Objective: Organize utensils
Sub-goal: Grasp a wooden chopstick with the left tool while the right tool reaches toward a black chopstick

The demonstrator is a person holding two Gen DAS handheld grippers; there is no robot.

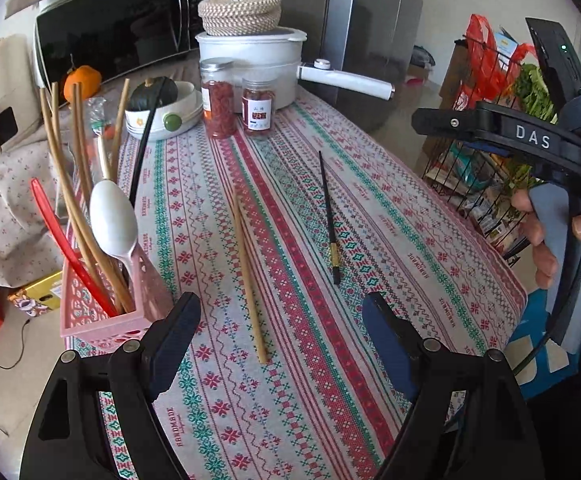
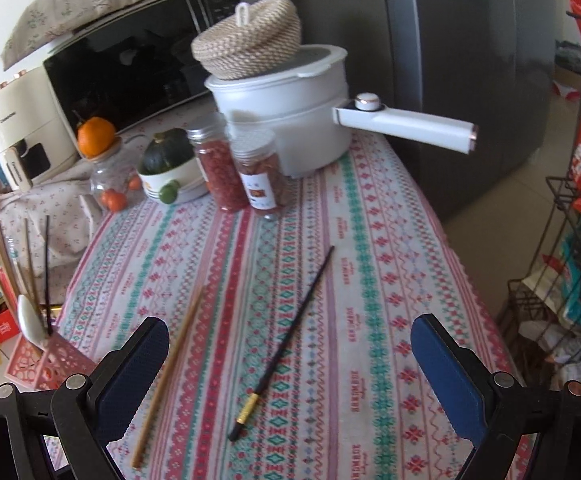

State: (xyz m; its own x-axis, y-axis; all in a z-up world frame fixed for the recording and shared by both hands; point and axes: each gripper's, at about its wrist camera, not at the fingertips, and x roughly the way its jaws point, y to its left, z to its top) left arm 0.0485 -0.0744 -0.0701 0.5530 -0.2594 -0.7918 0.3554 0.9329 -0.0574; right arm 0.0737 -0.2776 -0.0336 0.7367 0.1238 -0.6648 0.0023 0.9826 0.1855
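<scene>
A bamboo chopstick (image 1: 248,276) (image 2: 169,368) and a black chopstick with a gold band (image 1: 329,218) (image 2: 284,340) lie loose on the patterned tablecloth. A pink lattice holder (image 1: 102,320) (image 2: 46,364) stands at the table's left edge, holding several bamboo chopsticks, a black one, a white spoon (image 1: 113,220) and a red utensil (image 1: 66,248). My left gripper (image 1: 282,316) hovers open over the near end of the bamboo chopstick. My right gripper (image 2: 290,340) is open above the black chopstick; its body (image 1: 530,140) shows in the left wrist view, held by a hand.
At the back stand a white pot (image 1: 250,68) with a long handle and a woven basket on top, two jars (image 1: 220,98), a bowl with a squash (image 1: 162,108), a microwave (image 1: 110,28). A wire rack (image 2: 570,260) stands right of the table.
</scene>
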